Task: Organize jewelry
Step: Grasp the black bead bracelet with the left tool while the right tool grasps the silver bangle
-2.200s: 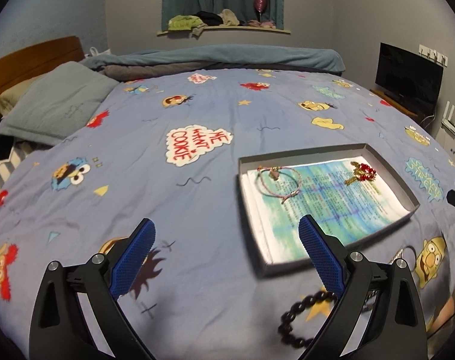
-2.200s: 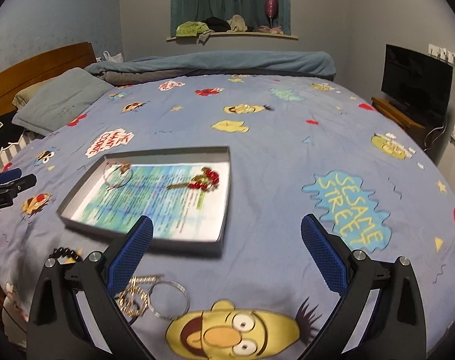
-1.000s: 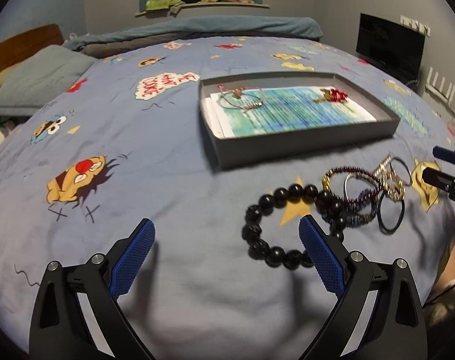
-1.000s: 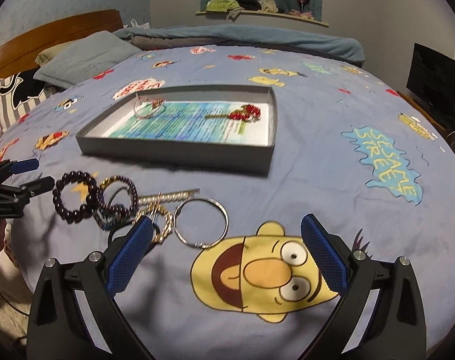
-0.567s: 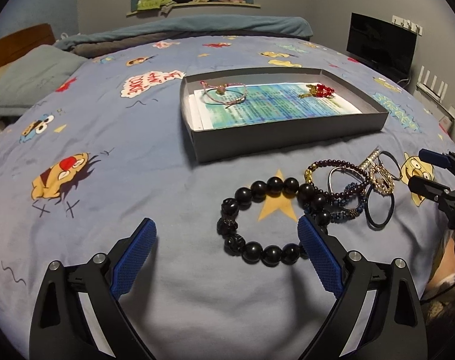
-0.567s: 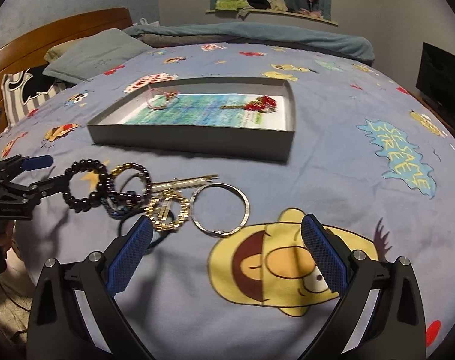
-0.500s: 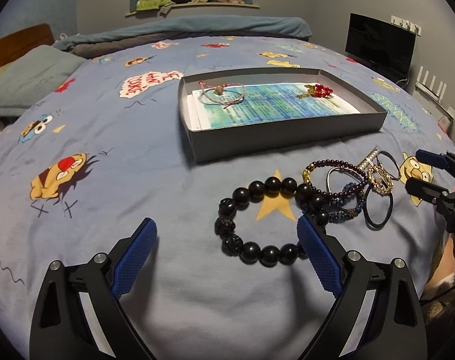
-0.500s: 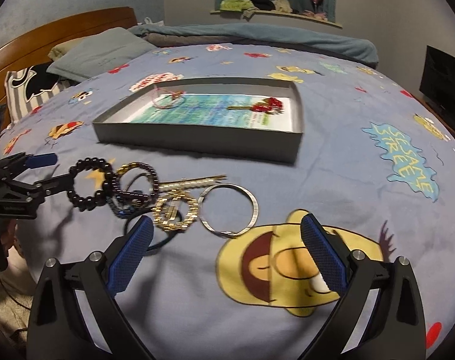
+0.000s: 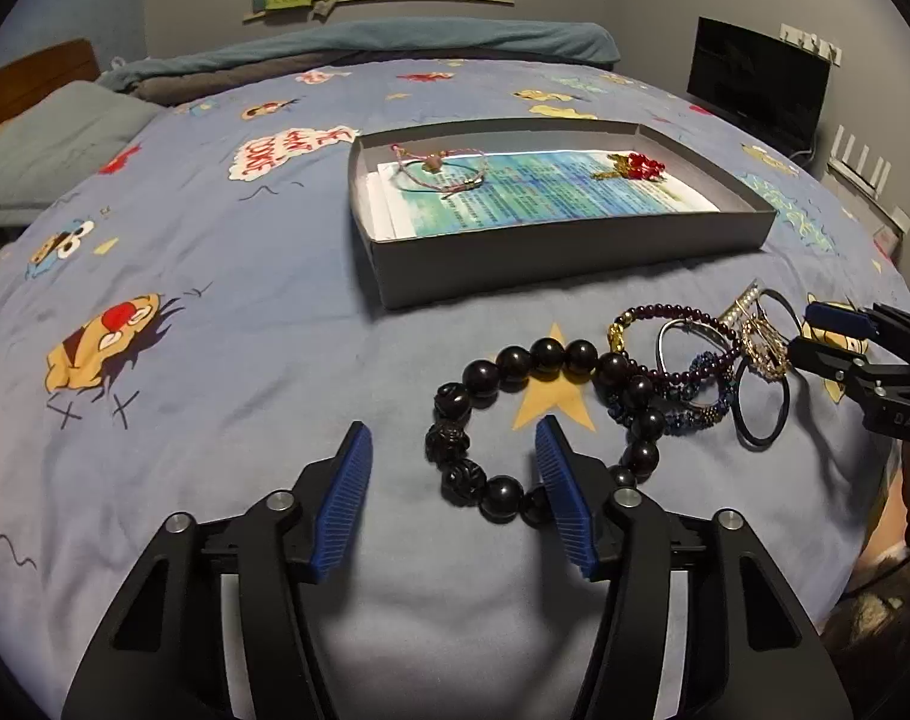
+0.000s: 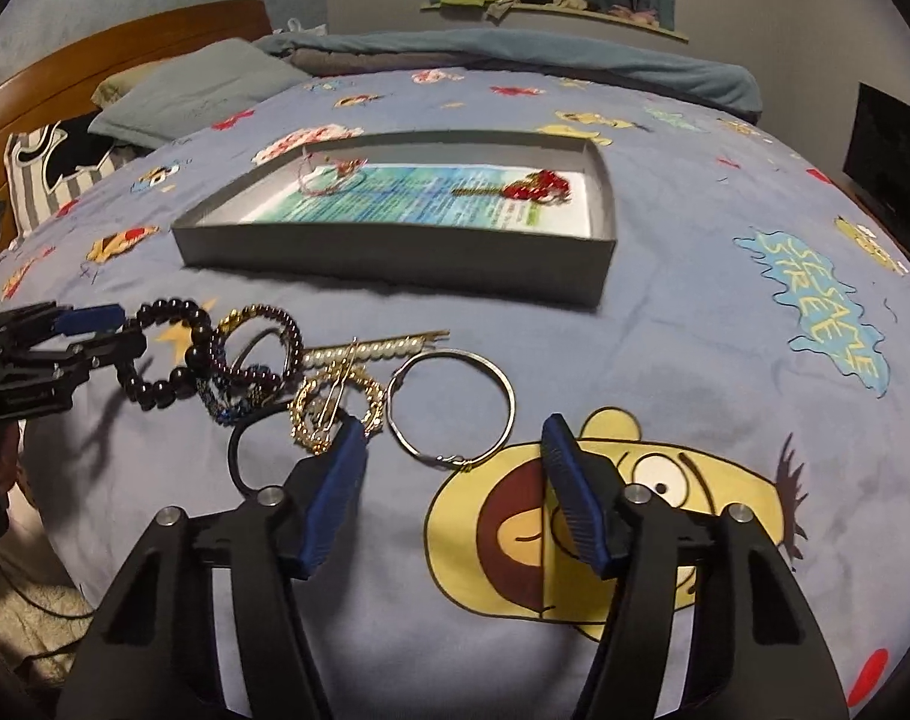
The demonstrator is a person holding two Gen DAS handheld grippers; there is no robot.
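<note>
Both hand-held grippers' blue pads have narrowed, yet each remains unclenched, holding nothing: left hand-held gripper [image 9: 452, 483] over the big black bead bracelet [image 9: 536, 420], right hand-held gripper [image 10: 452, 480] by the thin silver hoop [image 10: 452, 405]. The bedsheet [image 10: 695, 312] reads "SESAME STREET", maybe "ME WANT COOKIE"; grey cardboard tray [image 9: 569, 258] sits behind.

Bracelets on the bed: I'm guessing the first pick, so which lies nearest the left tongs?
The black bracelet of large round beads. One finger of the left tongs sits inside its loop; the purple beaded bracelet and silver ring lie farther right.

One tray [image 9: 575, 264], two bracelets inside, two tools, one black-bead bracelet [image 9: 515, 420].
</note>
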